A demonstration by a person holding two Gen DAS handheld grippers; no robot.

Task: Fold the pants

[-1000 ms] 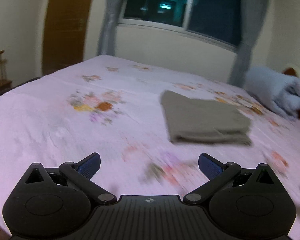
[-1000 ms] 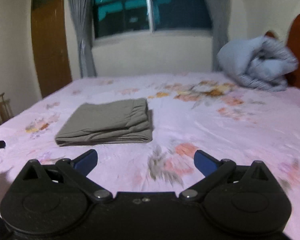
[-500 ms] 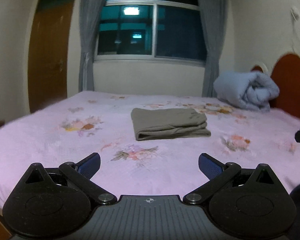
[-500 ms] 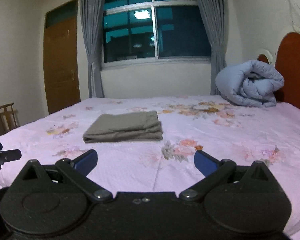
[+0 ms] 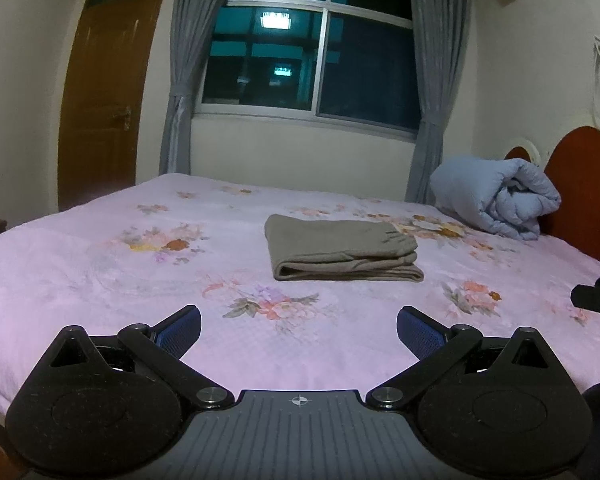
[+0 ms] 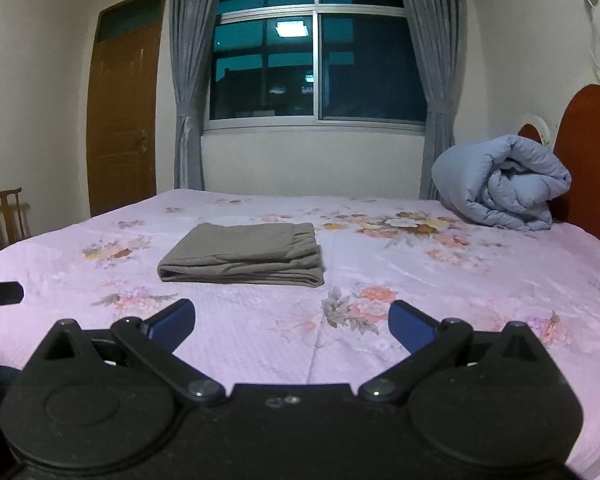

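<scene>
Grey-brown pants lie folded into a neat flat stack on the pink floral bedsheet, mid-bed. In the right wrist view the same pants sit left of centre. My left gripper is open, well short of the pants, with nothing between its blue pads. My right gripper is also open and empty, held back near the bed's front edge. Each gripper's tip shows at the other view's side edge.
A rolled blue duvet rests against the red-brown headboard at the right. A window with grey curtains is behind the bed, a wooden door at the left, and a wooden chair beside it.
Both grippers have drawn back from the bed and levelled out, so the views now show the whole room. The folded pants have stayed in place.
</scene>
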